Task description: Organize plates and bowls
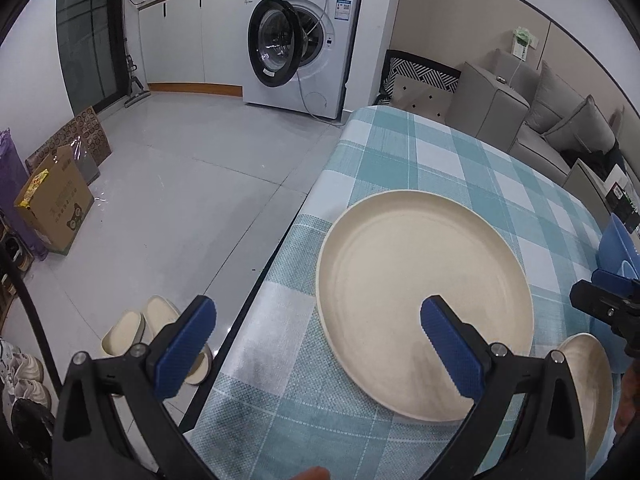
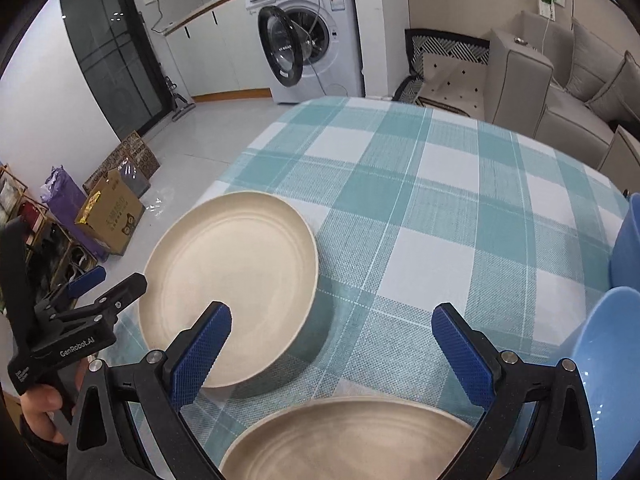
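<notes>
Left gripper (image 1: 316,340) hanging released over table edge (image 1: 256,280), plate (image 1: 424,304) at 2 o'clock; right gripper (image 2: 332,344) gaping, empty, above second plate (image 2: 352,440), blue bowl (image 2: 608,380) at 3 o'clock

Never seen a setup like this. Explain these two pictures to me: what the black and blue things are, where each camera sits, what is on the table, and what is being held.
No robot here: a person holds a hand-held gripper in each hand, each with a camera looking along its blue fingers. One picture comes from the left gripper, the other from the right gripper. Both are open and hold nothing. On the checked tablecloth lie a cream plate, a second cream plate nearer the person, and blue bowls at the right.
</notes>
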`<state>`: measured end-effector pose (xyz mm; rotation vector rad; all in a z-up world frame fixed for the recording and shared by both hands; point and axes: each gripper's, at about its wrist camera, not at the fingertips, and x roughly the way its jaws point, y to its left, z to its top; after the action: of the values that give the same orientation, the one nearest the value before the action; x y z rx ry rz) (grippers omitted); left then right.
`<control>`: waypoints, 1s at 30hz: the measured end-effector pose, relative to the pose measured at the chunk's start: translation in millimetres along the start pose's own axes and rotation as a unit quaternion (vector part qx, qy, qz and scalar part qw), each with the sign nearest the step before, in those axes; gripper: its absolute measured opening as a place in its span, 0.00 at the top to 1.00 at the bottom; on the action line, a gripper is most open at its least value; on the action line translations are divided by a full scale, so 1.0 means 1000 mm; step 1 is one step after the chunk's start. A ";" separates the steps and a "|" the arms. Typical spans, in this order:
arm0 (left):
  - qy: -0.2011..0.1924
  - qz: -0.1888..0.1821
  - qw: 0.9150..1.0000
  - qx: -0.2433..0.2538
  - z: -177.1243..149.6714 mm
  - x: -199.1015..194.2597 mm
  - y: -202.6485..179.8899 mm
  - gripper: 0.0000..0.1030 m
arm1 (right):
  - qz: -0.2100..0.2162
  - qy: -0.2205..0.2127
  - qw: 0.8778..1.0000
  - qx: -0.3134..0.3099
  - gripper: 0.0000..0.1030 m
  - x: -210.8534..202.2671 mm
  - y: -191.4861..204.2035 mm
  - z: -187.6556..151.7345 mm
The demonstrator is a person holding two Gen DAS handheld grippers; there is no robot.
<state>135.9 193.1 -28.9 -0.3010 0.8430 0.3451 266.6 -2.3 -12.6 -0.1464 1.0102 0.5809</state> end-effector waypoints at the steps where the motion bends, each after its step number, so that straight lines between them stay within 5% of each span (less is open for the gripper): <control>1: 0.003 0.002 1.000 -0.002 0.000 0.003 0.001 0.00 | 0.000 0.009 1.000 0.003 0.01 0.006 -0.001 0.000; 13: 0.021 0.005 1.000 -0.007 -0.003 0.018 0.007 0.04 | 0.000 0.044 0.999 0.003 0.02 0.039 0.003 0.005; 30: 0.042 -0.007 0.999 0.033 -0.010 0.025 -0.006 0.49 | -0.001 0.078 0.997 -0.026 0.46 0.064 0.016 -0.002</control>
<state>147.4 188.6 -53.7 -0.2610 0.9327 0.2917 282.6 35.3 -64.8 -0.2409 1.1456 0.6014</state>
